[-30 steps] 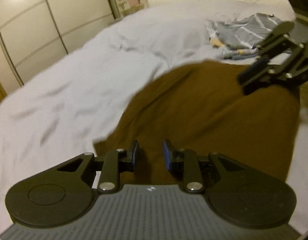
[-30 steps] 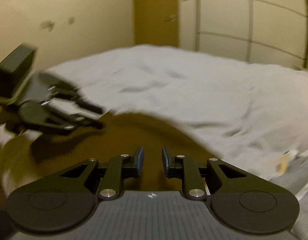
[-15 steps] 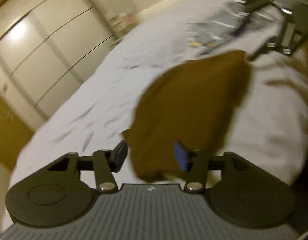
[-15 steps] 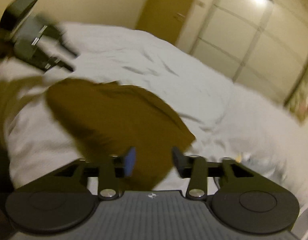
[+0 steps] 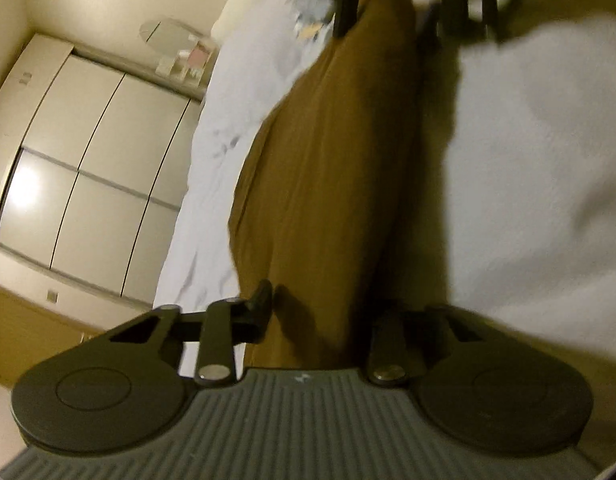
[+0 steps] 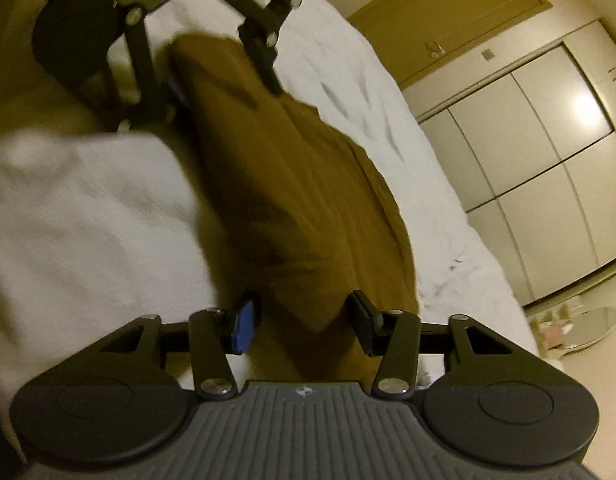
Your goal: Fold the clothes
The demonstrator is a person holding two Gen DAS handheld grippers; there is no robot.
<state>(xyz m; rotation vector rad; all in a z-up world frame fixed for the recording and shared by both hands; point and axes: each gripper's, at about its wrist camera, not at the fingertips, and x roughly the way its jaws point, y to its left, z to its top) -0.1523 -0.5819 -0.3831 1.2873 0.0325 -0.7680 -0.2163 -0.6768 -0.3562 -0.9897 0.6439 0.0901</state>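
Claws first: left claw (image 5: 308,312) is closing with one end of the brown garment (image 5: 328,168) between its fingers, right claw (image 6: 304,322) closing around the other end, pads not quite pressing it yet. Garment's stretched long across the white bed (image 6: 88,216), wardrobe (image 5: 88,160) way behind.

Both grippers rolled sideways; brown cloth (image 5: 328,184) now btwn closing jaws.

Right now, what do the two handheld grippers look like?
Both the left gripper and right gripper are matte black, with two round discs, silver pivot screws, a ribbed grey base with a small white mark, and blue finger pads. No cables or sleeves show.
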